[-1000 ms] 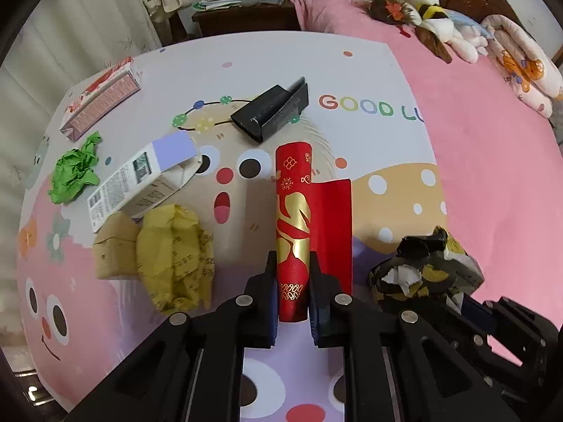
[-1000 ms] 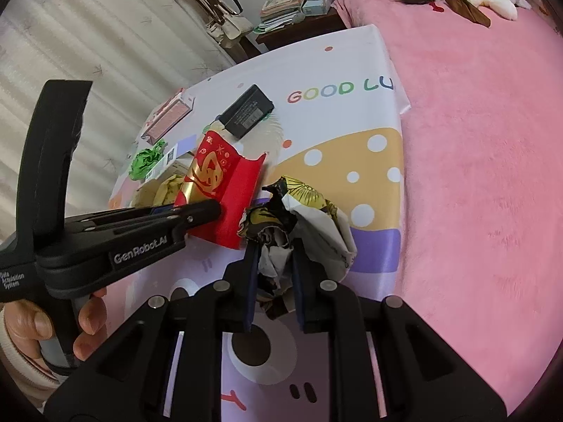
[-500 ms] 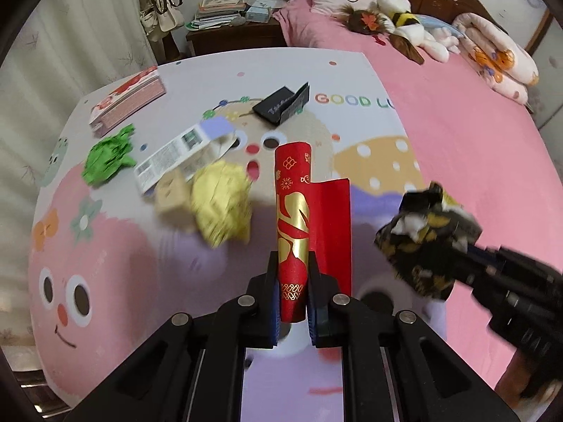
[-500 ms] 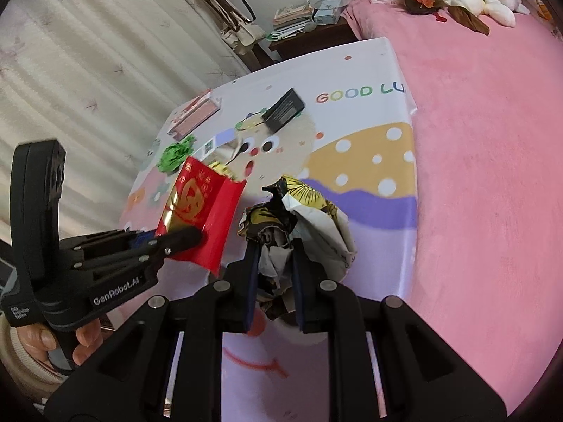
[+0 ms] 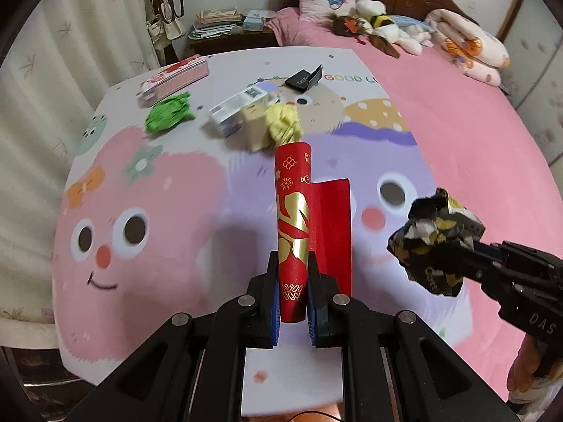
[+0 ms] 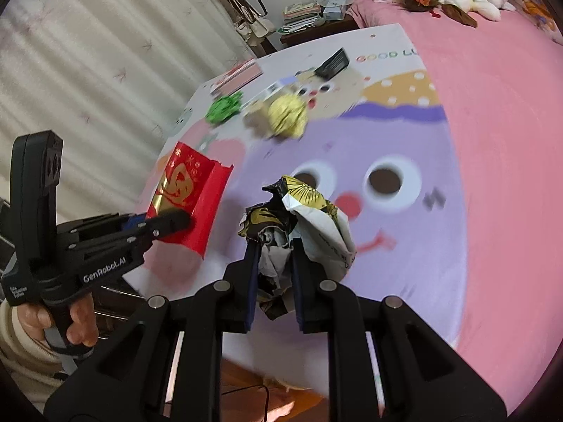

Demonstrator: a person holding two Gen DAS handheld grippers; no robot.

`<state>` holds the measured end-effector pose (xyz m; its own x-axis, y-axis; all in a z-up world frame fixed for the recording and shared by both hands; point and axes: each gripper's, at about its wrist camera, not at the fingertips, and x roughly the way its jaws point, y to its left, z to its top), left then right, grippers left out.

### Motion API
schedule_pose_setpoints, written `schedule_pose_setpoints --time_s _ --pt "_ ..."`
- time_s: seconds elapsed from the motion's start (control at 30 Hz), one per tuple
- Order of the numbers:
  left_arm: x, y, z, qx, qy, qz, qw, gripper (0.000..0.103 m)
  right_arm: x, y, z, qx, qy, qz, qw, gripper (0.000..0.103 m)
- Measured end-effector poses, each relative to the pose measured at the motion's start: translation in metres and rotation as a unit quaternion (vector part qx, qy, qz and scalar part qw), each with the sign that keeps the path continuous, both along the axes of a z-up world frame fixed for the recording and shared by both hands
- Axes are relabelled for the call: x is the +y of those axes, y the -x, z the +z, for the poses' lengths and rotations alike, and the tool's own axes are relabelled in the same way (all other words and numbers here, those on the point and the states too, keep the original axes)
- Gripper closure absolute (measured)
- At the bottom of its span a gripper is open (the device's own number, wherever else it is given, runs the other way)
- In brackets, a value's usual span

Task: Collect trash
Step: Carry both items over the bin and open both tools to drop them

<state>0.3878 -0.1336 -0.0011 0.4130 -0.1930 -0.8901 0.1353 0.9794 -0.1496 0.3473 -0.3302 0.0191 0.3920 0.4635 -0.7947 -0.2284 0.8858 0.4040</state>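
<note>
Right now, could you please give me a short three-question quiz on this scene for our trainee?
1. True or false: the left tool is shut on the red and gold envelope.
2. What does the right tool hold? A) the green paper ball B) the black and gold crumpled wrapper C) the black box
3. Fill in: the yellow paper ball lies on the ____.

Key: 1 true; 2 B; 3 cartoon mat.
</note>
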Motion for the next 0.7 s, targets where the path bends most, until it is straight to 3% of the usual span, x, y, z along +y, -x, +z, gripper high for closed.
schedule_pose_setpoints --time_s 0.3,0.47,0.7 --pt "0.076 0.133 -0.014 -0.009 -0.004 -0.077 0.997 0.092 0.084 0.152 -0.007 0.006 0.011 -0.049 0.999 0.089" --pt "0.104 0.2 -0.048 0.03 -0.006 -0.11 0.9935 0.092 0.125 0.217 -0.036 0.045 0.032 -0.047 0.997 0.089" --pt "0.112 0.27 -0.116 0.102 -0.003 -0.138 0.9851 0.092 0.149 0.261 -0.101 0.112 0.058 -0.04 0.991 0.089"
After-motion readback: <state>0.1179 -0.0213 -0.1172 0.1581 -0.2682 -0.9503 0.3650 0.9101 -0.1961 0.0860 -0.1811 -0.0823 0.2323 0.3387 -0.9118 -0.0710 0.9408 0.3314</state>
